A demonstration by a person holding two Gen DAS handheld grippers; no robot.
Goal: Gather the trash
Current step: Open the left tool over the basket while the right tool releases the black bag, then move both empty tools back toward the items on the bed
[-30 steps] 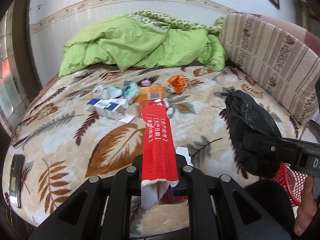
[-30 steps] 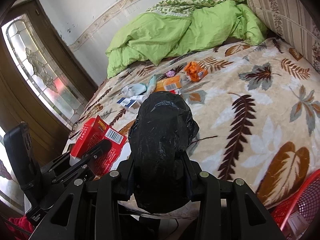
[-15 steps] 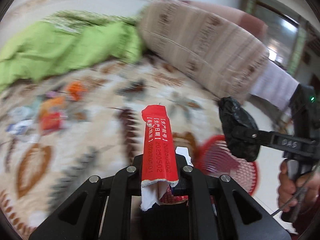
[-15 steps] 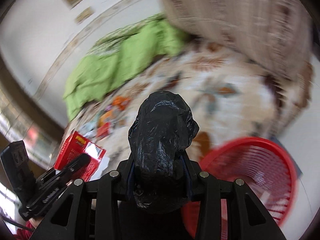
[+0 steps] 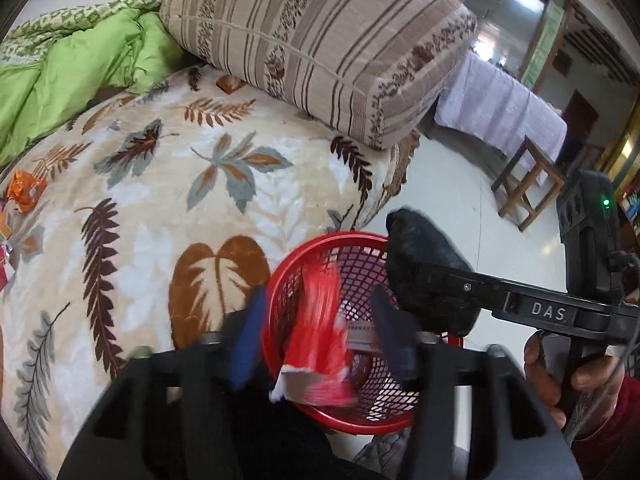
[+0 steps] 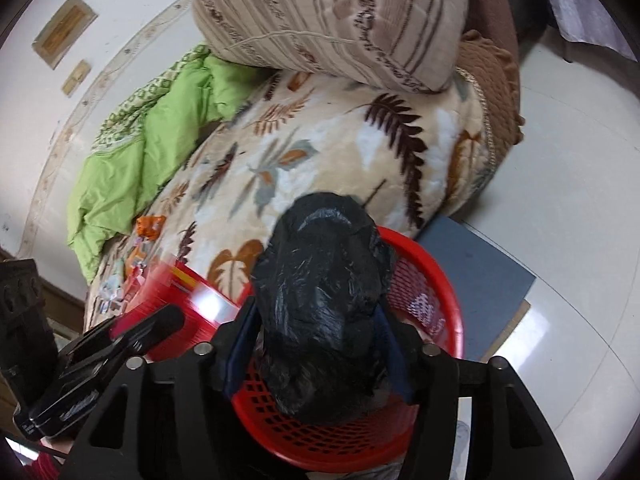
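A: Basket (image 5: pixel 362 420) first. Where does it stand?

B: On the pale floor, right against the edge of the bed (image 5: pixel 160 216) with the leaf-print blanket. It is a red mesh wastebasket, and both tongs hang over its mouth.

A: Left tongs (image 5: pixel 316 332)?

B: Their jaws have just been opening and now stand apart. The red carton (image 5: pixel 320 344) with the torn white end sits blurred between them, over the basket's opening, and neither pad looks pressed on it.

A: And the right tongs (image 6: pixel 316 344)?

B: Their jaws have also just been widening. The crumpled black plastic bag (image 6: pixel 324 312) fills the gap between the blue pads, above the basket. Whether the pads still touch the bag I cannot tell; it hides them on both sides.

A: Anything else lying about?

B: An orange wrapper (image 5: pixel 26 192) and a scatter of small packets (image 6: pixel 120 292) lie on the blanket, well apart from the basket. A green quilt (image 5: pixel 72 64) is bunched at the far side, with a striped cushion (image 5: pixel 320 44) beside it. In the left wrist view a hand (image 5: pixel 572 376) grips the right tool's handle.
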